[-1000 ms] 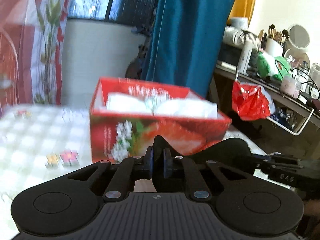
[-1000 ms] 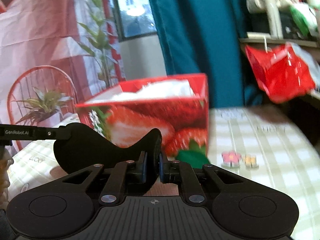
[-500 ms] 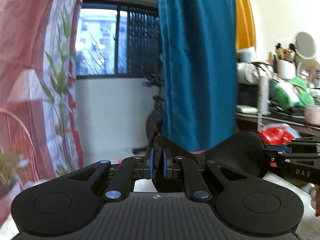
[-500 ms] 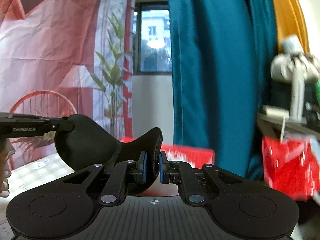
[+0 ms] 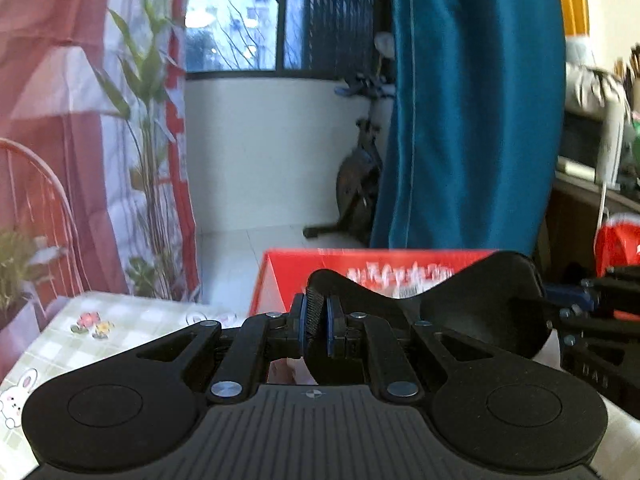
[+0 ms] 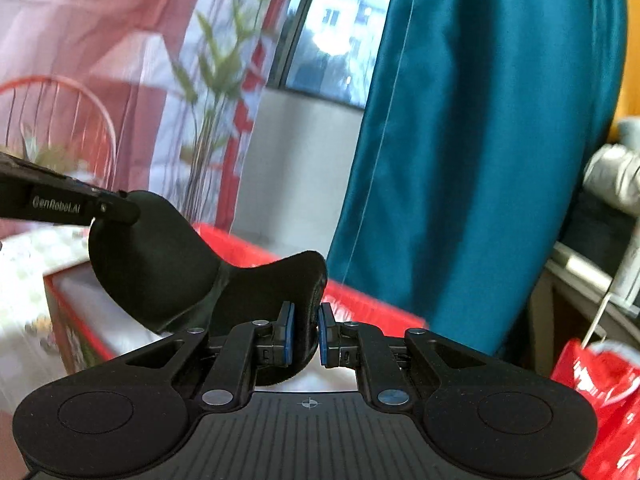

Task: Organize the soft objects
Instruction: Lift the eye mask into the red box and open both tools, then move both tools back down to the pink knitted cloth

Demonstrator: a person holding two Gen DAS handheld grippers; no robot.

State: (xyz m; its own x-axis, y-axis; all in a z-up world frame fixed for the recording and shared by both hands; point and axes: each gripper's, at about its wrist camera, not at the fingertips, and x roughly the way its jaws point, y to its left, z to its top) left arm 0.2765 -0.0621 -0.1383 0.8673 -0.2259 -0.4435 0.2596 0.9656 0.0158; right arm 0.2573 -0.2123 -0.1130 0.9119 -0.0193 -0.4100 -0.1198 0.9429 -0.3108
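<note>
Both grippers, left & right, pinch black eye mask over strawberry box; carry step, next lower in.

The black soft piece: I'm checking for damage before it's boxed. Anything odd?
No damage shows. The black soft piece hangs level between the left gripper and right gripper, pinched at opposite ends, above the red box.
</note>
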